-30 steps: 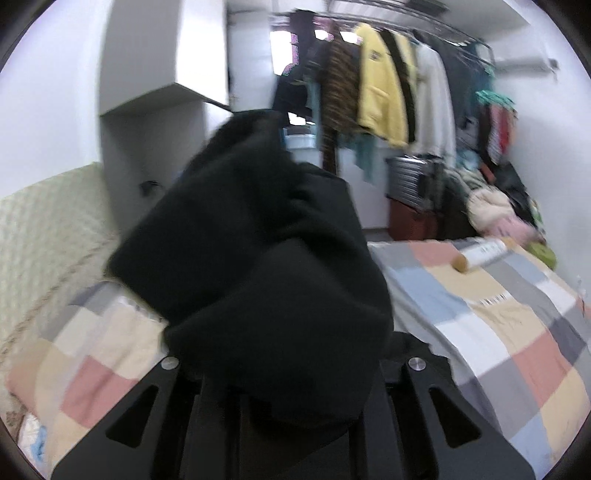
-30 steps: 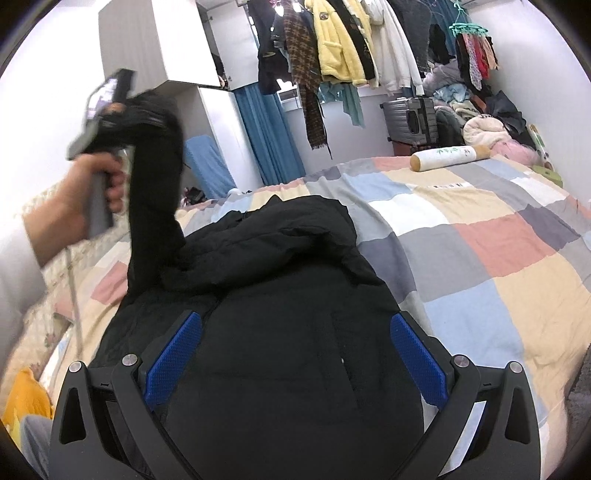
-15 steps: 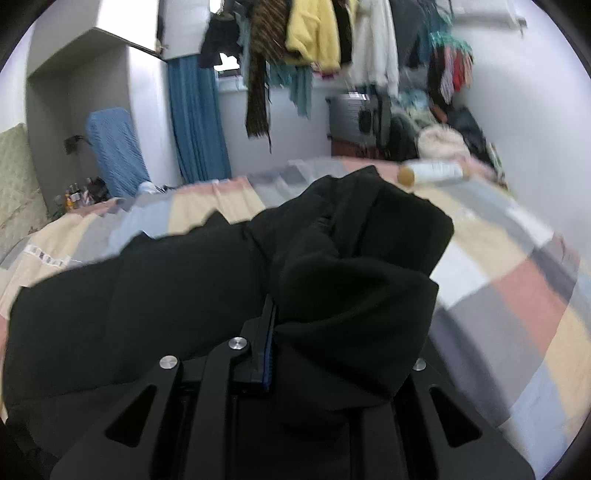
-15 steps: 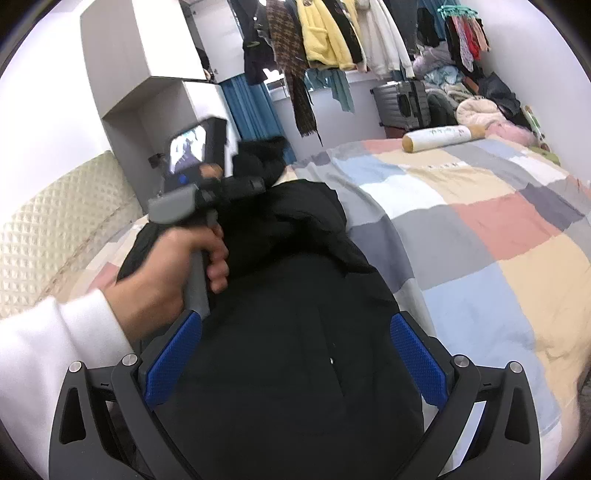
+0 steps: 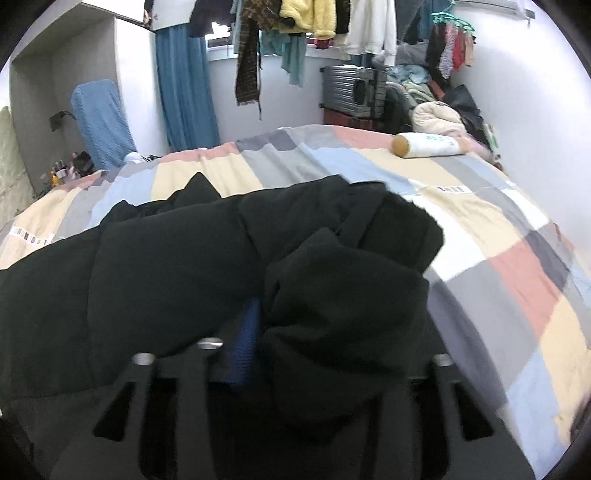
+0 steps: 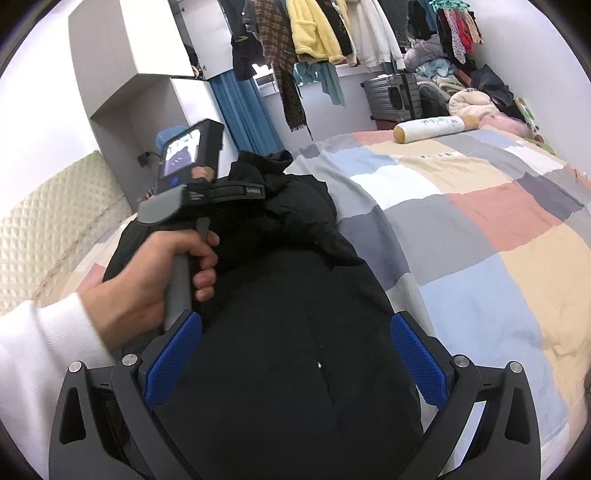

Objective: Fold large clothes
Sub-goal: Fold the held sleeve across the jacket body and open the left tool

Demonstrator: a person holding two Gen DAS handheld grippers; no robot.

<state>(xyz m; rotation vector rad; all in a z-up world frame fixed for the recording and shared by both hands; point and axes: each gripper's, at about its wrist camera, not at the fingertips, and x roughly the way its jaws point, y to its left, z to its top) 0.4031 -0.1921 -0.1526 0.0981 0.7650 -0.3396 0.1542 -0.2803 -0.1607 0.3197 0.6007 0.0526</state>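
Observation:
A large black padded jacket (image 6: 288, 369) lies on the patchwork bed cover (image 6: 480, 229). My left gripper (image 5: 295, 354) is shut on a bunched black sleeve (image 5: 351, 295) of the jacket and holds it over the jacket's body (image 5: 147, 266); one blue pad (image 5: 245, 343) shows beside the cloth. In the right wrist view the left gripper's handle (image 6: 181, 258) sits in a hand above the jacket's upper part. My right gripper (image 6: 295, 362) is open and empty, its blue pads (image 6: 417, 354) wide apart just over the jacket's lower part.
A cream bolster (image 6: 432, 127) lies at the far end of the bed. A rail of hanging clothes (image 6: 314, 33), a grey suitcase (image 6: 395, 96) and a heap of clothes (image 6: 469, 99) stand beyond. A quilted headboard (image 6: 48, 221) is at the left.
My left gripper has swung the sleeve down from high at the left and across onto the jacket's body. My right gripper has stayed open over the jacket's lower part.

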